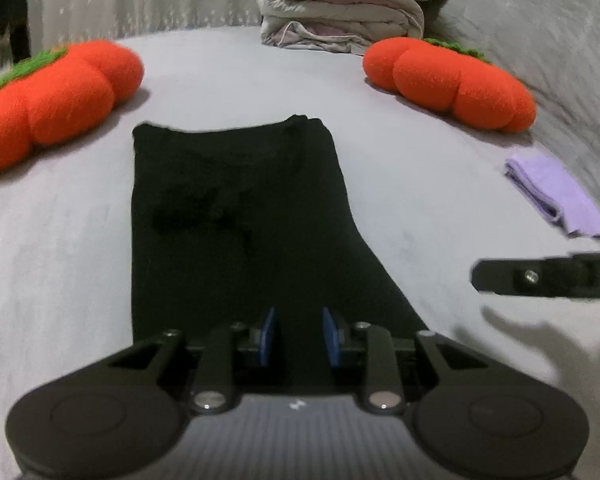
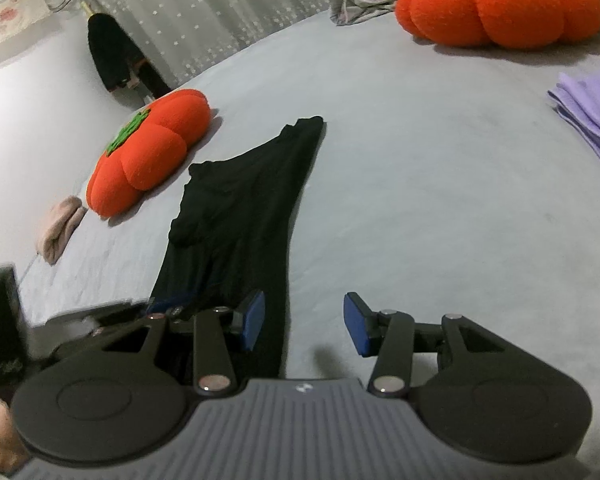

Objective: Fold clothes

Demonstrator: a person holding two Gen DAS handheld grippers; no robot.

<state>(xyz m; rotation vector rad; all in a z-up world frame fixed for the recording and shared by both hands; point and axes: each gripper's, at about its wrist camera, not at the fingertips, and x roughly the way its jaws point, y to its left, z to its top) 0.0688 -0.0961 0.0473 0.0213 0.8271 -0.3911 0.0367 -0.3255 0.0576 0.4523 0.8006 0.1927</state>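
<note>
A black garment (image 1: 236,220), folded into a long strip, is laid flat on the grey bed sheet (image 1: 420,184), stretching toward twelve o'clock from the left gripper (image 1: 299,334). That gripper's blue pads are seen parted over the garment's near end, with nothing pinched. The right gripper (image 2: 305,322) is held released, its jaws wide; the garment's edge is found at its nine o'clock. No containers are seen. Orange pumpkin cushions (image 1: 56,92) are placed at ten and two o'clock.

Garment (image 1: 236,216) lies between two cushions (image 1: 52,96).
</note>
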